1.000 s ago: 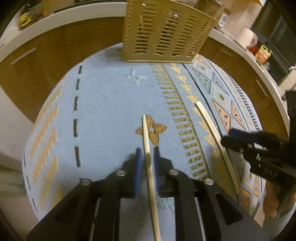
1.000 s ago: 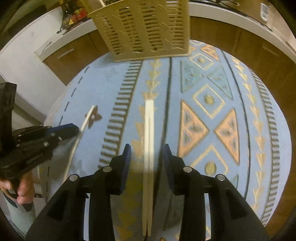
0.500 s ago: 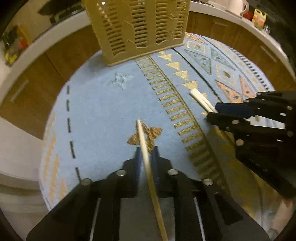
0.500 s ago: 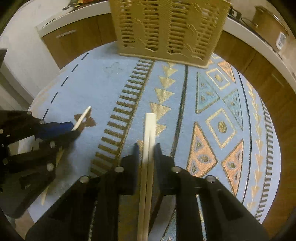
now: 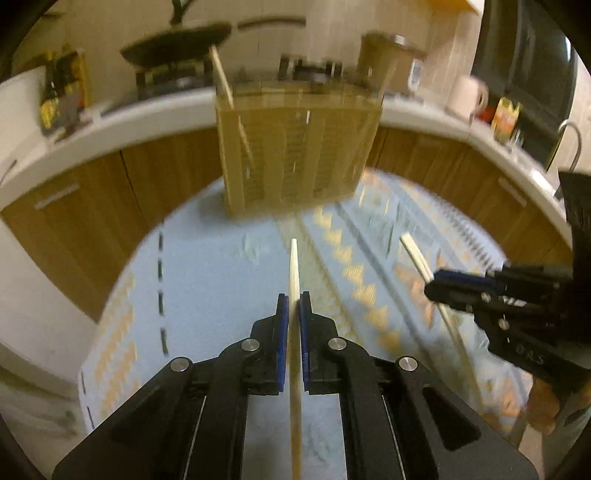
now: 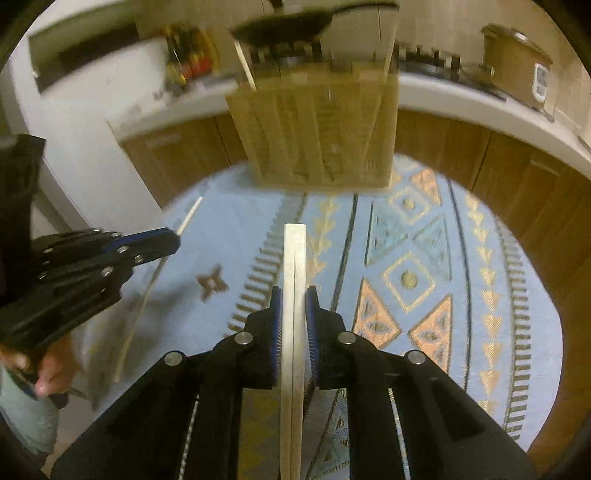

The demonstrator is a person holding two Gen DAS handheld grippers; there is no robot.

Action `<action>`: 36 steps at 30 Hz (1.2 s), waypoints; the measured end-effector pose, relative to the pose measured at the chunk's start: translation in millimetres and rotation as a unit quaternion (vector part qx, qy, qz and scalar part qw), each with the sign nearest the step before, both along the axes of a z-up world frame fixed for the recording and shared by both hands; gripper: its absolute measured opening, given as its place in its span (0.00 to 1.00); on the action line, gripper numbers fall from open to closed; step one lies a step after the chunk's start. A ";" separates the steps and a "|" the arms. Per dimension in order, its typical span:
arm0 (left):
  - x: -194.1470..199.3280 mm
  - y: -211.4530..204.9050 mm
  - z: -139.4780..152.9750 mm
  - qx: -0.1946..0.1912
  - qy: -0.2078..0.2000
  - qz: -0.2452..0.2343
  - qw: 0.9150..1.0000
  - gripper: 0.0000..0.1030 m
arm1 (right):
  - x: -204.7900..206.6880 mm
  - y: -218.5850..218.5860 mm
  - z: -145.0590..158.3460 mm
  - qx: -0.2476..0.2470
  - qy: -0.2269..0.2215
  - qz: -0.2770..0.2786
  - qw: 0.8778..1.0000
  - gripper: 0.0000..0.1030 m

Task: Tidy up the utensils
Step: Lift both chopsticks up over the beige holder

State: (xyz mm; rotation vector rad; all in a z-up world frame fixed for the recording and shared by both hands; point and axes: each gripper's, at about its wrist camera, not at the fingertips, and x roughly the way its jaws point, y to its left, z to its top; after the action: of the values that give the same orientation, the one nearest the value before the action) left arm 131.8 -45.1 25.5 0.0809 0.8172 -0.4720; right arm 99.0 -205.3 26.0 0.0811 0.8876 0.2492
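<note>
So the slotted rack (image 5: pixel 295 147) stands at the far end of the blue patterned mat (image 5: pixel 207 280), one stick (image 5: pixel 221 79) already leaning in it, with a pan (image 6: pixel 284 26) and pot (image 6: pixel 513 62) on the counter (image 5: pixel 110 114) behind. Nothing blocks the way. Left tongs (image 5: pixel 293 325) are clamped on a single chopstick (image 5: pixel 294 266); right tongs (image 6: pixel 294 317) have just closed on a pair of chopsticks (image 6: pixel 294 258). Both point toward the rack.

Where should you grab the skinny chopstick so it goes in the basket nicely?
Probably around its middle, coming from above along its length, as the left hand-held gripper does now. The chopstick is thin and straight, so pads on its two long sides keep it steady, tip toward the basket.
</note>
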 end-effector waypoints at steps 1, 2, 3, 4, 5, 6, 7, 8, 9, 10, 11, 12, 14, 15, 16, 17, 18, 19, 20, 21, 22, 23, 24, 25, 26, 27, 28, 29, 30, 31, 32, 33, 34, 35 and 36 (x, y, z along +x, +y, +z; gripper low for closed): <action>-1.4 1.3 7.0 -0.009 -0.009 0.001 1.000 0.03 | -3.5 -1.9 7.5 0.006 -0.014 0.002 1.000 0.10; -3.4 2.4 17.7 -0.024 -0.026 0.001 0.999 0.03 | -7.9 -3.6 17.1 0.015 -0.033 0.006 0.999 0.10; -4.9 3.2 25.2 -0.035 -0.037 0.002 0.999 0.04 | -10.6 -3.9 24.0 0.022 -0.046 0.009 0.999 0.10; -7.2 5.3 34.3 -0.047 -0.049 0.003 0.998 0.04 | -12.9 -4.5 31.7 0.031 -0.061 0.014 0.998 0.10; -7.6 6.5 43.1 -0.060 -0.061 0.004 0.996 0.04 | -15.7 -4.3 38.3 0.041 -0.075 0.020 0.996 0.10; -7.4 7.8 52.0 -0.073 -0.073 0.007 0.995 0.04 | -15.9 -5.1 46.8 0.053 -0.086 0.027 0.995 0.10; -6.6 5.9 58.0 -0.082 -0.081 0.009 0.993 0.04 | -15.5 -6.1 54.3 0.058 -0.089 0.027 0.994 0.10; -5.4 7.3 68.1 -0.095 -0.092 0.011 0.991 0.04 | -13.5 -6.5 60.1 0.060 -0.094 0.024 0.994 0.10; -4.0 9.7 79.8 -0.111 -0.108 0.013 0.988 0.04 | -10.0 -6.3 67.8 0.069 -0.101 0.027 0.992 0.10; -3.1 10.6 87.8 -0.122 -0.119 0.014 0.985 0.04 | -7.0 -7.3 74.6 0.083 -0.107 0.032 0.990 0.10; -1.9 11.5 95.1 -0.131 -0.129 0.014 0.983 0.04 | -3.8 -8.3 80.3 0.095 -0.114 0.035 0.988 0.10; -0.8 12.7 104.4 -0.141 -0.142 0.016 0.980 0.04 | 1.9 -9.1 88.9 0.101 -0.126 0.036 0.986 0.10; 4.1 12.7 122.1 -0.155 -0.165 0.020 0.974 0.04 | 12.0 -9.1 106.7 0.097 -0.154 0.030 0.983 0.10; 8.1 12.0 130.6 -0.160 -0.176 0.023 0.971 0.04 | 16.6 -9.0 114.0 0.096 -0.164 0.028 0.981 0.10; 12.1 10.9 138.2 -0.166 -0.188 0.026 0.968 0.04 | 23.5 -8.3 121.6 0.095 -0.174 0.025 0.980 0.10; 17.0 9.4 144.5 -0.171 -0.199 0.029 0.965 0.04 | 30.4 -7.4 127.9 0.094 -0.184 0.023 0.978 0.10; 22.8 7.3 150.3 -0.174 -0.210 0.033 0.961 0.04 | 40.0 -6.8 136.7 0.094 -0.196 0.018 0.976 0.10; 25.4 6.8 155.6 -0.177 -0.216 0.036 0.959 0.04 | 47.9 -5.2 142.8 0.093 -0.204 0.011 0.974 0.10; 29.5 5.8 160.2 -0.181 -0.224 0.042 0.957 0.04 | 59.0 -4.4 150.2 0.089 -0.215 0.000 0.972 0.10; 35.4 5.1 162.9 -0.183 -0.231 0.048 0.954 0.04 | 66.6 -6.3 154.5 0.086 -0.224 -0.007 0.971 0.10; 42.8 3.1 167.1 -0.182 -0.246 0.060 0.950 0.04 | 76.4 -5.8 159.7 0.083 -0.235 -0.016 0.968 0.10; 47.6 2.7 168.8 -0.178 -0.259 0.071 0.947 0.04 | 87.1 -5.4 164.2 0.078 -0.247 -0.026 0.965 0.10; 53.8 1.6 169.7 -0.175 -0.269 0.081 0.944 0.04 | 91.8 -4.6 169.7 0.071 -0.256 -0.039 0.963 0.10; 63.3 1.0 171.2 -0.178 -0.274 0.090 0.941 0.04 | 101.4 -4.5 172.5 0.065 -0.265 -0.052 0.961 0.10; 71.1 0.6 171.3 -0.182 -0.276 0.098 0.939 0.04 | 112.2 -5.2 174.5 0.066 -0.271 -0.060 0.958 0.10; 77.1 0.8 171.1 -0.185 -0.278 0.103 0.937 0.04 | 118.5 -6.1 176.1 0.069 -0.273 -0.065 0.957 0.10; 85.6 -0.1 170.3 -0.189 -0.282 0.109 0.934 0.04 | 128.9 -7.4 176.6 0.075 -0.277 -0.072 0.955 0.10; 91.6 -0.5 169.6 -0.191 -0.283 0.111 0.933 0.04 | 135.8 -8.9 176.9 0.076 -0.280 -0.077 0.954 0.10; 99.2 -2.3 167.5 -0.191 -0.286 0.115 0.932 0.04 | 146.7 -9.1 175.7 0.074 -0.285 -0.086 0.952 0.10; 104.9 -2.0 165.3 -0.191 -0.290 0.118 0.930 0.04 | 153.0 -9.9 174.6 0.075 -0.288 -0.091 0.950 0.10; 109.8 -3.2 162.9 -0.189 -0.296 0.122 0.928 0.04 | 161.1 -10.4 172.6 0.079 -0.288 -0.093 0.950 0.10; 115.2 -2.8 160.8 -0.189 -0.299 0.124 0.927 0.04 | 170.2 -11.3 168.7 0.085 -0.288 -0.098 0.949 0.10; 121.9 -3.4 156.9 -0.193 -0.300 0.126 0.926 0.04 | 177.2 -11.5 165.6 0.087 -0.289 -0.102 0.948 0.10; 128.3 -2.0 154.3 -0.195 -0.299 0.126 0.925 0.04 | 184.3 -11.9 161.8 0.087 -0.289 -0.104 0.948 0.10; 134.2 -2.1 150.2 -0.199 -0.299 0.128 0.925 0.04 | 191.4 -11.0 156.1 0.086 -0.290 -0.106 0.947 0.10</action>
State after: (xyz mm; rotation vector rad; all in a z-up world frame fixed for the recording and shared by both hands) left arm 266.0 -47.1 175.7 -0.2484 0.1164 -0.3278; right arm 290.4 -216.3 182.2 0.2503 0.2643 0.1339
